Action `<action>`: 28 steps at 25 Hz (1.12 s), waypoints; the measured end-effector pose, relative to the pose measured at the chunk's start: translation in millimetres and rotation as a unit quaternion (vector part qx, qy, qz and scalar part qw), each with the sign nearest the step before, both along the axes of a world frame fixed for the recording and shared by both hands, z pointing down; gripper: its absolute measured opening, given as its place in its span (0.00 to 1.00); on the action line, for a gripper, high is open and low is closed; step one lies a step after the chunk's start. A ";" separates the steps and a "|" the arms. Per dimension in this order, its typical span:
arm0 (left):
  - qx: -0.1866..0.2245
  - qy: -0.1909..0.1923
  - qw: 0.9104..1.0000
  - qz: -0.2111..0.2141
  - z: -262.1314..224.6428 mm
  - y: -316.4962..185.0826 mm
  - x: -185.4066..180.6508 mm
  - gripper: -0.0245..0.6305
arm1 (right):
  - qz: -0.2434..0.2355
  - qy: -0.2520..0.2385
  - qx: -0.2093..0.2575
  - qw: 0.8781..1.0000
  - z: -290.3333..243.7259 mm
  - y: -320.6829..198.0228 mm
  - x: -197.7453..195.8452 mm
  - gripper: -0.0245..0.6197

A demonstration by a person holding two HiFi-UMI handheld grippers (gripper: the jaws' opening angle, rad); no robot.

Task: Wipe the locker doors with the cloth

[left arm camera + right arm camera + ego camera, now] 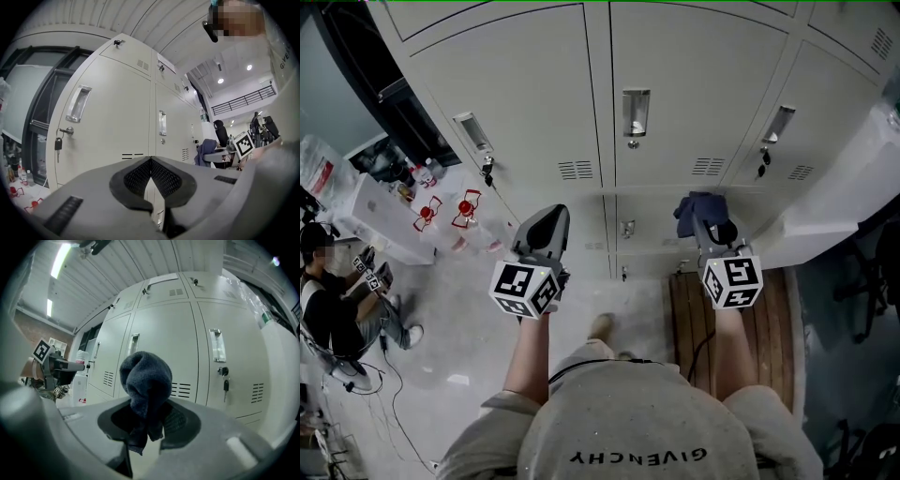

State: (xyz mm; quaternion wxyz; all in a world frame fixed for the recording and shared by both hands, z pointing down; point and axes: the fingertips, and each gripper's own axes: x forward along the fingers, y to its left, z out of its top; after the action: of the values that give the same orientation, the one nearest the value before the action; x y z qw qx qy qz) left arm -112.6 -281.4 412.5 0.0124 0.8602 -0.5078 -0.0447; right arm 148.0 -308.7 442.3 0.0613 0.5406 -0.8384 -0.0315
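Observation:
A bank of pale grey locker doors (694, 103) fills the top of the head view, each with a recessed handle (635, 112) and vents. My right gripper (705, 217) is shut on a dark blue cloth (697, 209), bunched at its tip a short way in front of the middle lower door. In the right gripper view the cloth (146, 380) bulges up between the jaws, apart from the doors (164, 357). My left gripper (546, 225) is shut and empty, held off the left door (117, 117). Its jaws meet at the tips (150, 160).
Keys hang from the locks of the left door (487, 172) and the right door (761, 166). A wooden slatted bench (764, 328) lies at the right by my feet. A white table (375, 220) with bottles and red items stands left, a seated person (337, 300) beside it.

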 end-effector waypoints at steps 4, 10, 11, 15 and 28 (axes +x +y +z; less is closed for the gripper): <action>-0.008 0.002 1.000 -0.011 7.2 11.7 -2.9 0.04 | -0.002 -0.011 -0.001 1.000 3.0 12.1 -0.5 0.23; -0.009 0.002 1.000 -0.019 14.2 26.0 -2.1 0.04 | -0.001 -0.013 -0.002 1.000 8.1 27.6 1.9 0.23; -0.009 0.003 1.000 -0.020 15.2 27.9 -1.8 0.04 | -0.001 -0.013 -0.002 1.000 9.1 29.4 2.6 0.23; -0.012 0.004 1.000 -0.023 18.0 34.2 -1.1 0.04 | 0.002 -0.015 -0.005 1.000 10.8 36.0 5.5 0.24; -0.014 0.007 1.000 -0.025 19.3 43.0 6.1 0.04 | 0.001 -0.019 -0.019 1.000 19.7 50.0 13.0 0.24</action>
State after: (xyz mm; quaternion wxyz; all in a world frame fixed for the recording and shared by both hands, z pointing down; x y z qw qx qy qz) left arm -106.5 -238.3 431.9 0.0270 0.8467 -0.5295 -0.0437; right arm 161.0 -258.7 462.0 0.0554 0.5404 -0.8396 -0.0047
